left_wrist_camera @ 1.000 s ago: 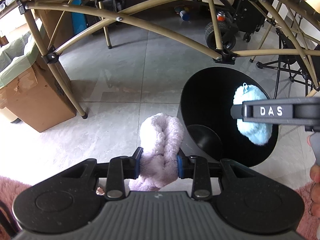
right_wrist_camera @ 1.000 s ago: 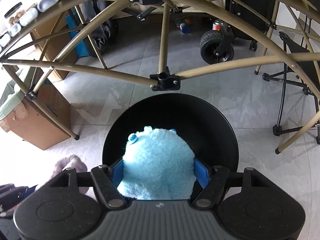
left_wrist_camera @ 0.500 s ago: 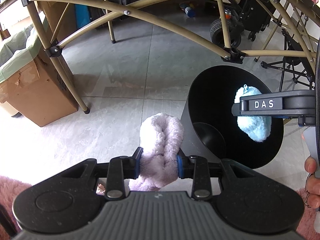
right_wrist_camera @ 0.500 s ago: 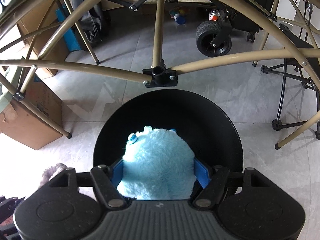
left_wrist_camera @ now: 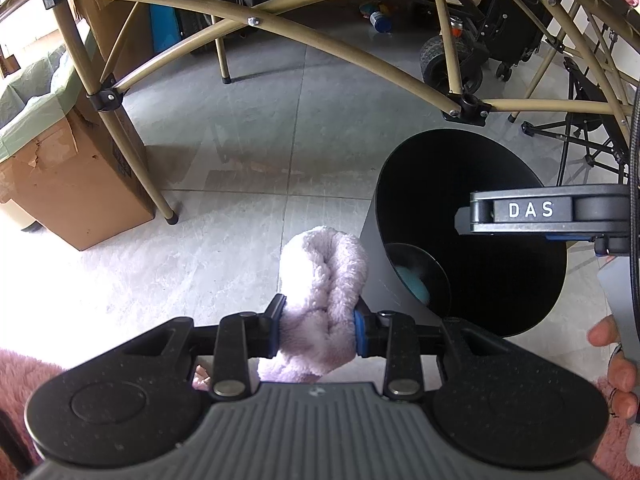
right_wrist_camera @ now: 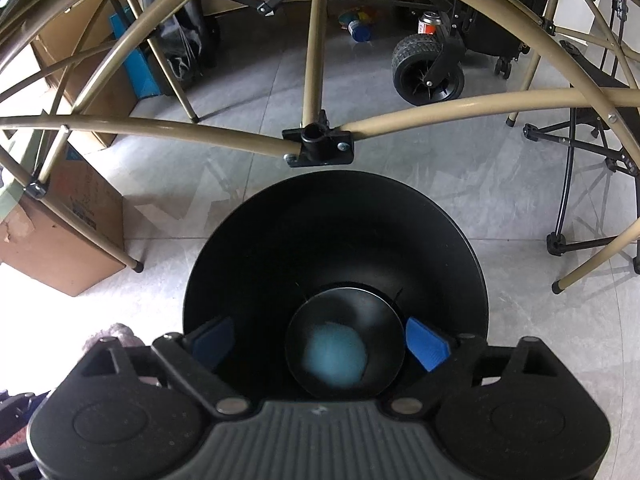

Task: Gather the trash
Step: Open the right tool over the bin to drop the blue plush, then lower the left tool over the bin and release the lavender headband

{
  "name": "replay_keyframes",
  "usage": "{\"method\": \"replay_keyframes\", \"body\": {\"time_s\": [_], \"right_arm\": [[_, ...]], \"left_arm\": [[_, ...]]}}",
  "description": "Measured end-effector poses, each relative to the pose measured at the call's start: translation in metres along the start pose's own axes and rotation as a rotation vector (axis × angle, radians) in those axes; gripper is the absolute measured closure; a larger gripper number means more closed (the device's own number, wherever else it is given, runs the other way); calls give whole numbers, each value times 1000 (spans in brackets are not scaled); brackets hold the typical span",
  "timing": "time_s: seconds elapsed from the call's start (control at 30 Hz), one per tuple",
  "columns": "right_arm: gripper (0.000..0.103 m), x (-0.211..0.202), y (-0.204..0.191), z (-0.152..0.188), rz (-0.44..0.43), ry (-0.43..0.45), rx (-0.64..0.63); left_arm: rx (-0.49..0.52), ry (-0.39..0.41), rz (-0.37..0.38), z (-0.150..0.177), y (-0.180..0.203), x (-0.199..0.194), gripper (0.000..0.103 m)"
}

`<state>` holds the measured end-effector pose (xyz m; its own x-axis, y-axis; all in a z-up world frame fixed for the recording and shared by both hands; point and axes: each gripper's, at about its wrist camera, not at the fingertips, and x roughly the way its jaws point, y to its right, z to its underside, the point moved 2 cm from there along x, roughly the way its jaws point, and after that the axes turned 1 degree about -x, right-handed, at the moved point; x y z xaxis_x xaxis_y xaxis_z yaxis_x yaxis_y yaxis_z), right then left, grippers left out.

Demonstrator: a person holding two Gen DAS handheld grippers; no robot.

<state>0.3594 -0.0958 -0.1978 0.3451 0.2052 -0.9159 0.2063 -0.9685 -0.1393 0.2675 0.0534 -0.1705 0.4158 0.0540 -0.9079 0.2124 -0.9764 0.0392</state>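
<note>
The right gripper has just sprung its fingers wide, nothing between them; the fluffy light-blue ball lies at the bottom of the round black bin. At nine o'clock of the bin, the left gripper clamps a fuzzy pale-pink cloth.

The blue fluffy item at the bottom of the black bin is a motion-blurred smear in the lower centre of the right wrist view; its shape cannot be told. In the left wrist view only a sliver of it shows past the bin's near wall. The pink fluffy item has its lower end hidden behind the left gripper body. At the right edge, a hand is cut off, only fingertips showing. Lettering on the cardboard box at the left is too small to read.
</note>
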Motion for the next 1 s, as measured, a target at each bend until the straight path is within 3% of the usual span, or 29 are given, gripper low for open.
{"method": "replay_keyframes", "body": {"time_s": [0.47,1.0], "right_arm": [[0,-8,5,1,-11,19,4],[0,-52,41,11,-34,117,50]], "left_arm": [[10,19,17,2,0,-5,70],[55,77,22,4,18,-19,70]]}}
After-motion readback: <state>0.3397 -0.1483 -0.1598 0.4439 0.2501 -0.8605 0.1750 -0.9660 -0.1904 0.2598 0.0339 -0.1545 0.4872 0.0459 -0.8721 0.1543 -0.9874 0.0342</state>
